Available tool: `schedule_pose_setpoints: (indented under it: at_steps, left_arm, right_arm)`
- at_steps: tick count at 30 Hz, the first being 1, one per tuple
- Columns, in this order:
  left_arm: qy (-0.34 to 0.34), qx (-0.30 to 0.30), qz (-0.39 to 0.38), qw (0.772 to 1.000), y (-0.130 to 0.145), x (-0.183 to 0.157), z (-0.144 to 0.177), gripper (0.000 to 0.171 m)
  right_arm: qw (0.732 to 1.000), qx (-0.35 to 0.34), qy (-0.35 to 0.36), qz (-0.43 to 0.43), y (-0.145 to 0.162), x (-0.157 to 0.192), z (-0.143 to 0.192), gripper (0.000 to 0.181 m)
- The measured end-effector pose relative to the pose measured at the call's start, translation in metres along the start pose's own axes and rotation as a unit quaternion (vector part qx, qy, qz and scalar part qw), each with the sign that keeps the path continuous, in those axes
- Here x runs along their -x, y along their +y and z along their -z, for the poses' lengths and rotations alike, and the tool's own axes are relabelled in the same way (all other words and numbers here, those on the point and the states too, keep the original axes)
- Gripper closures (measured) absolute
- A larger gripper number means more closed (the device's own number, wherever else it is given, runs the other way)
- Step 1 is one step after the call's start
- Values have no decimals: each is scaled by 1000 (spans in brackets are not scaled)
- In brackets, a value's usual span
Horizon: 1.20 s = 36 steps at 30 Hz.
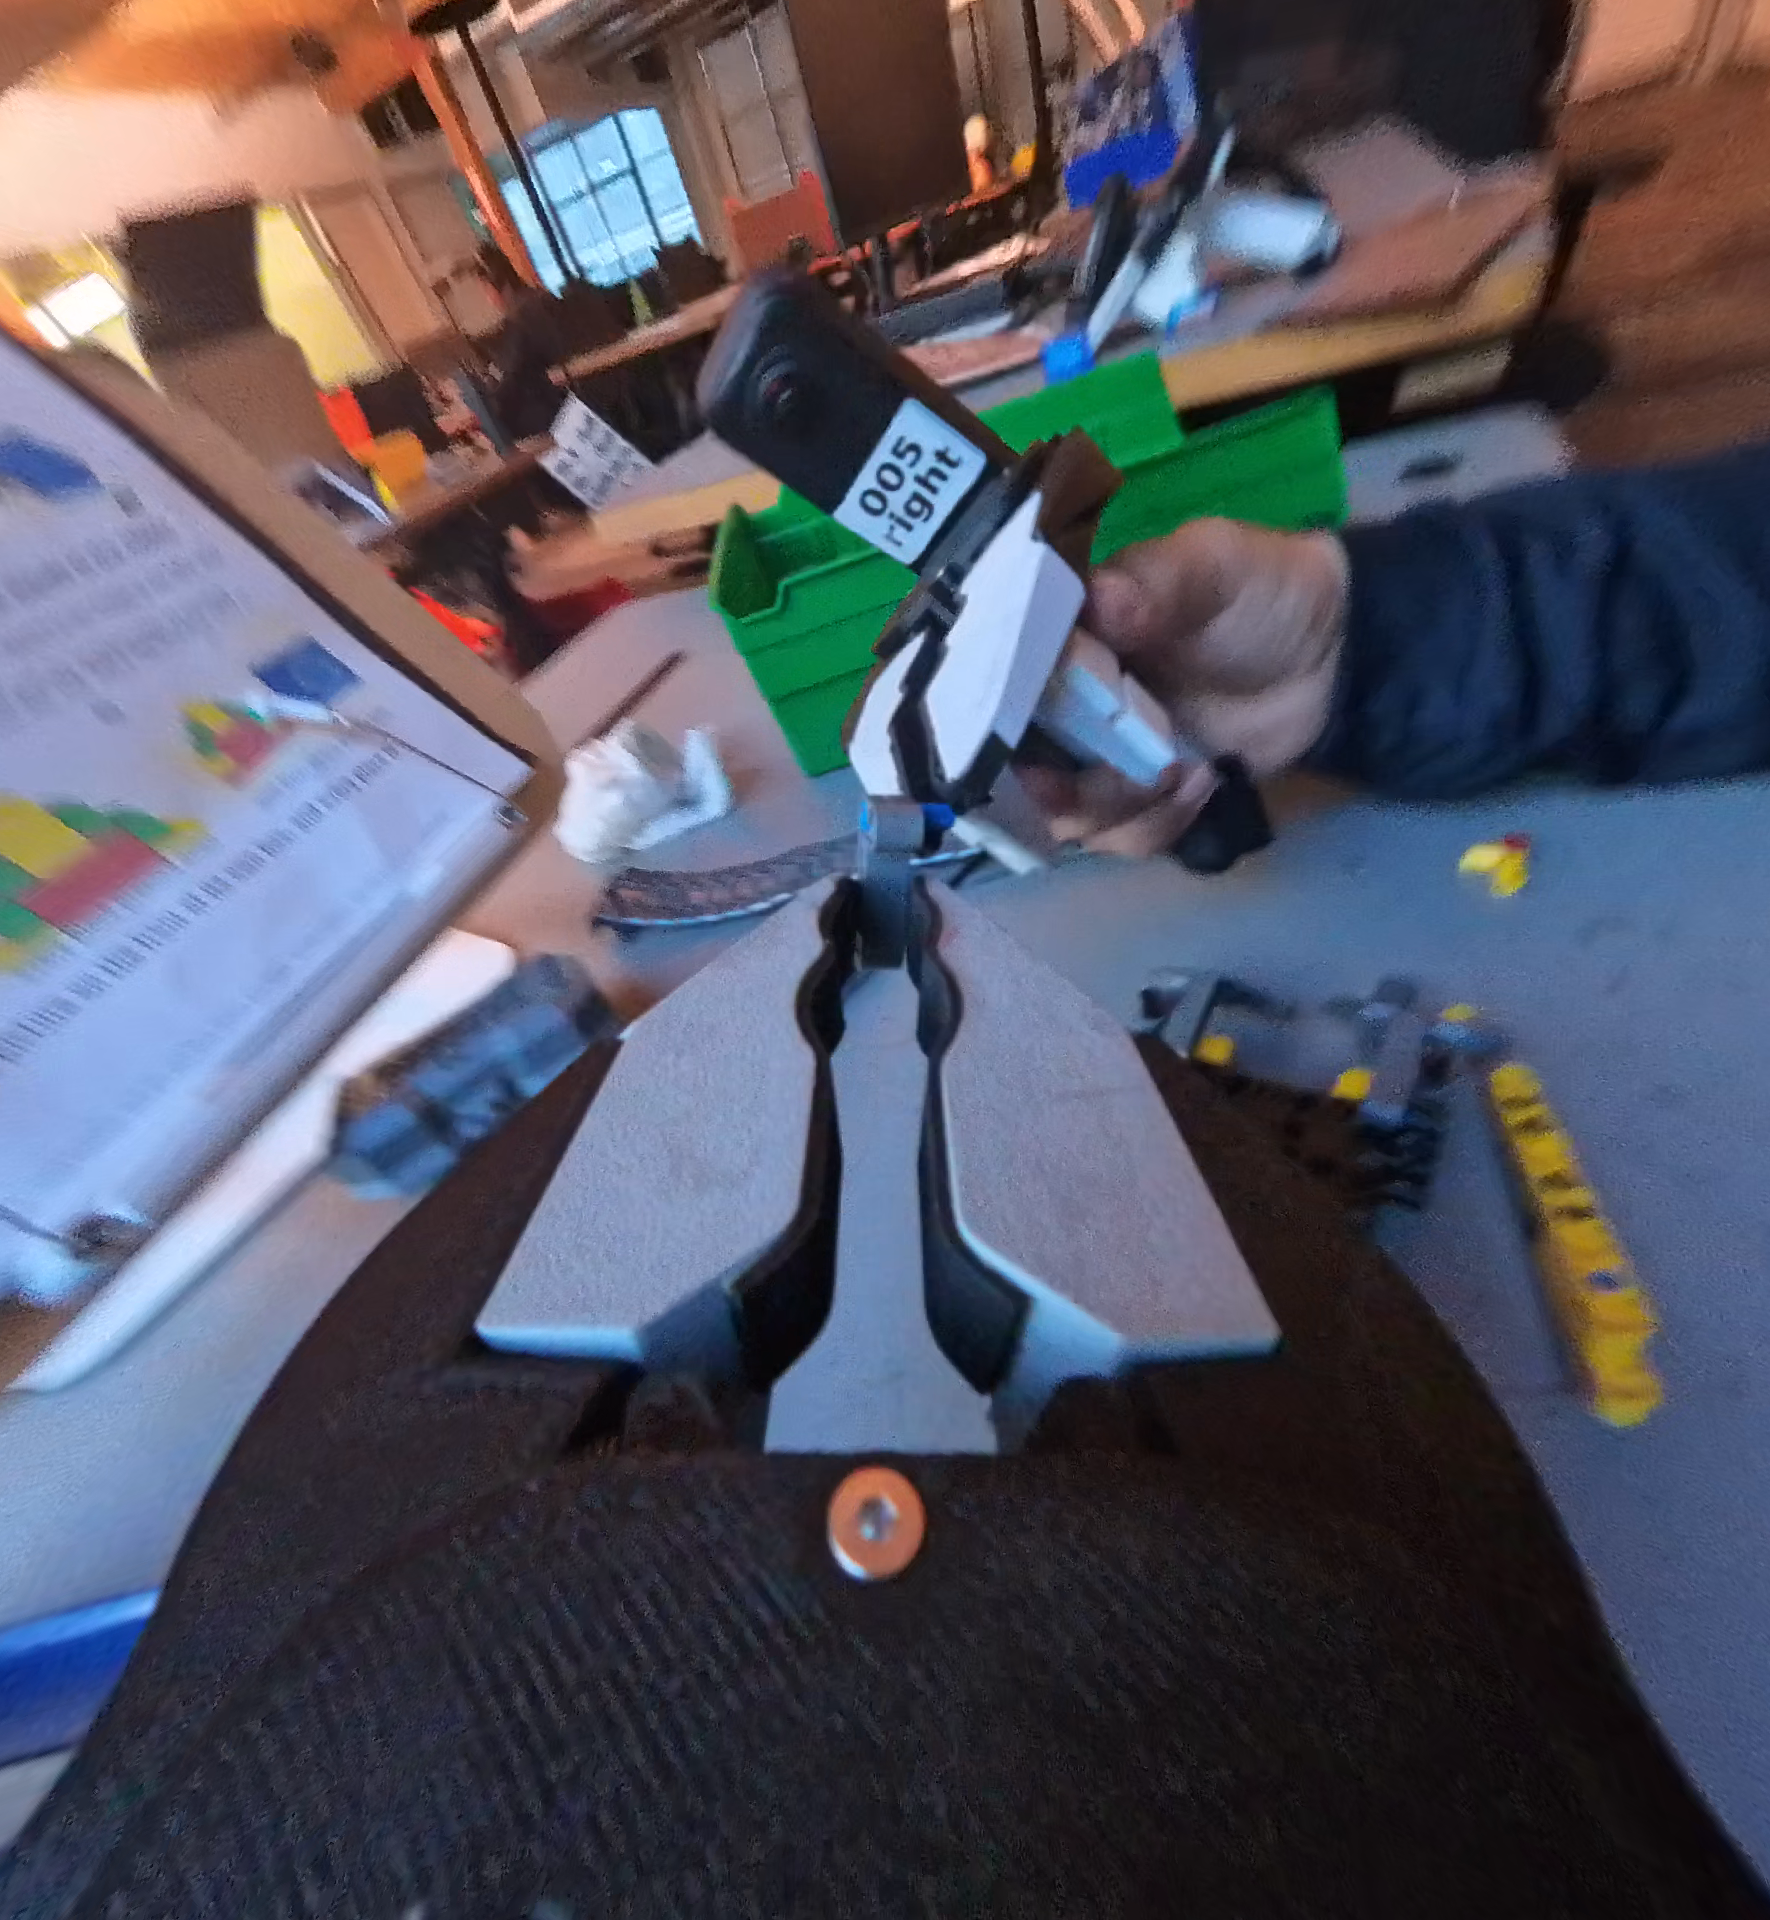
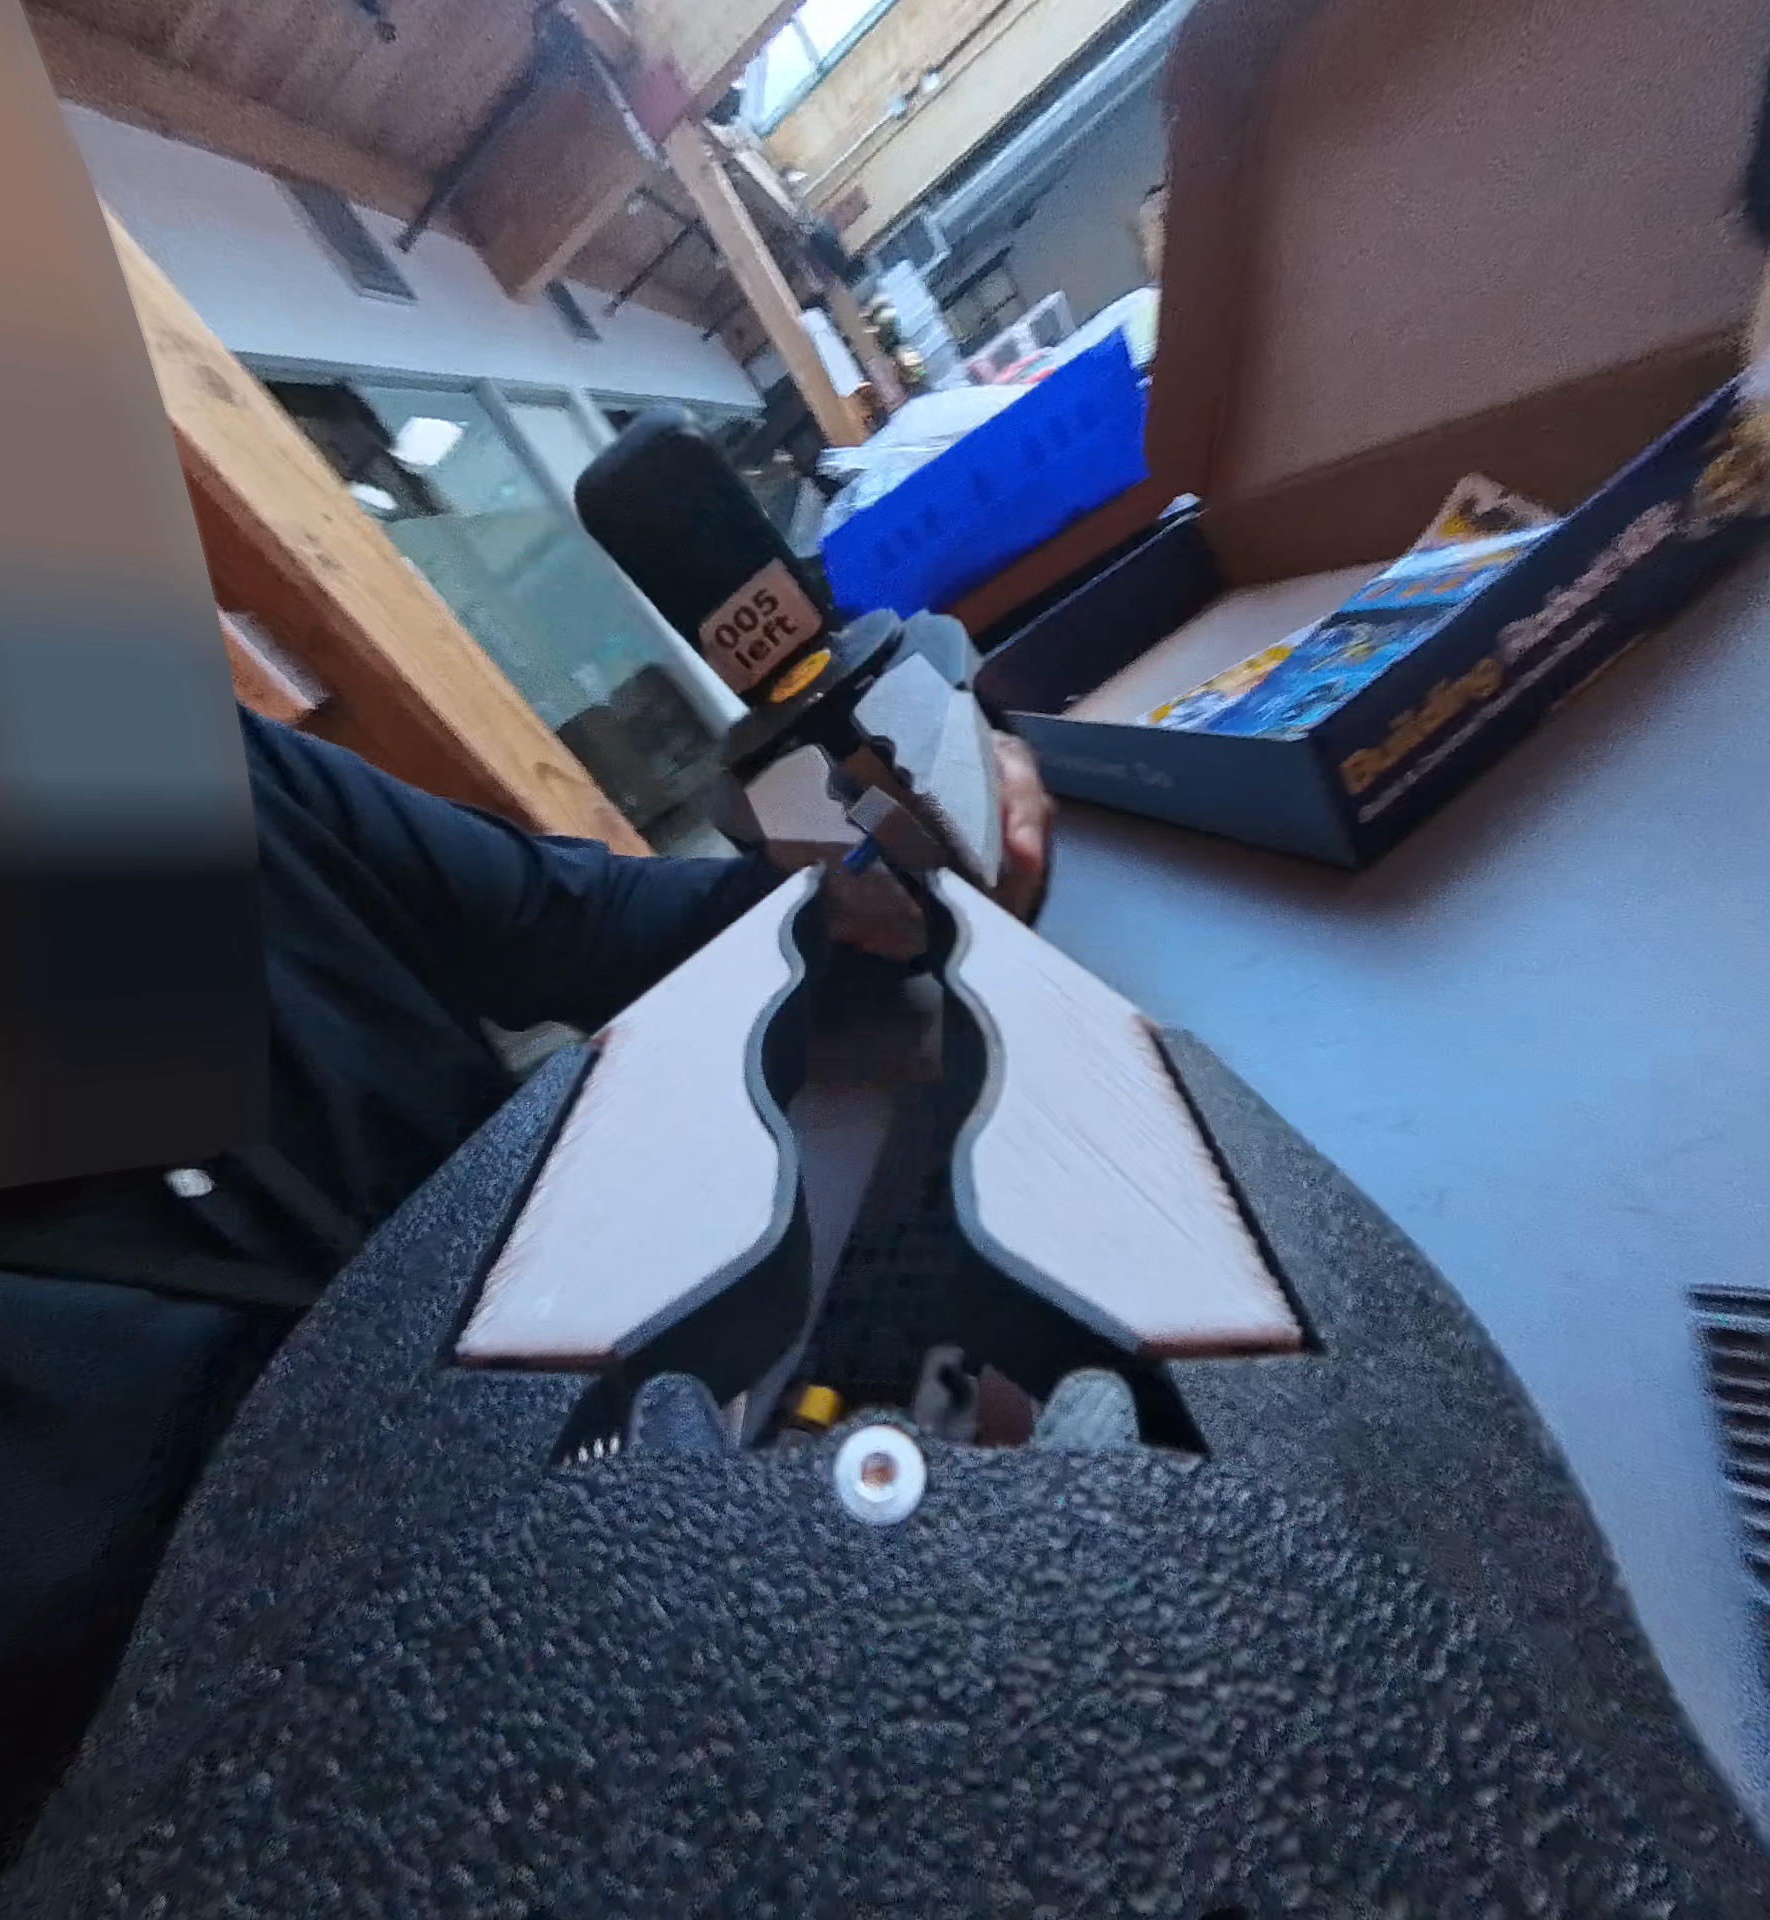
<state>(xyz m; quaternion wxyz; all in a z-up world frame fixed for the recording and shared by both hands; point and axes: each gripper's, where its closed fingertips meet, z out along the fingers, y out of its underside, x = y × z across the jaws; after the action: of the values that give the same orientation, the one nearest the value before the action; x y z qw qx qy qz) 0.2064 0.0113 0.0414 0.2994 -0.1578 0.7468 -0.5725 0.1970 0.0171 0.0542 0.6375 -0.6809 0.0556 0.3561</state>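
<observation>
My left gripper [image 1: 883, 896] is shut on a small grey connector piece [image 1: 896, 836] with a blue pin [image 1: 938, 821] at its top, held above the grey table [image 1: 1639, 987]. My right gripper [image 1: 928, 826], held by a hand [image 1: 1213, 644], comes down from the upper right and meets that piece. In the right wrist view my right gripper [image 2: 876, 883] has its jaws a little apart. The blue pin [image 2: 857, 857] sits just beyond its tips, in the left gripper [image 2: 865, 831] opposite.
A printed instruction sheet [image 1: 133, 779] leans on cardboard at the left. Green bins [image 1: 1224, 468] stand behind. A yellow beam [image 1: 1577, 1247], a grey-black assembly [image 1: 1307, 1049], grey parts [image 1: 476, 1081] and a white bag [image 1: 642, 790] lie on the table. An open dark blue box [image 2: 1432, 727] lies beyond. The tips of both grippers are at nearly the same place. The yellow beam [image 1: 1577, 1247] is about equally far from each gripper, around 15 centimeters.
</observation>
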Motion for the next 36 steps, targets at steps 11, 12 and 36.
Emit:
schedule_pose_setpoints:
  at_steps: [11, 12, 36]
  left_arm:
    - [45, 71, 80, 993, 31, 0, -2, 165]
    - [35, 89, 56, 994, 36, 0, -2, 165]
    - [-65, 171, -181, 966, 39, 0, -5, 166]
  right_arm:
    - [937, 121, 177, 275, 21, -22, 2, 154]
    - [927, 135, 191, 292, 24, -25, 2, 154]
    - [758, 204, 300, 542, 25, -29, -1, 173]
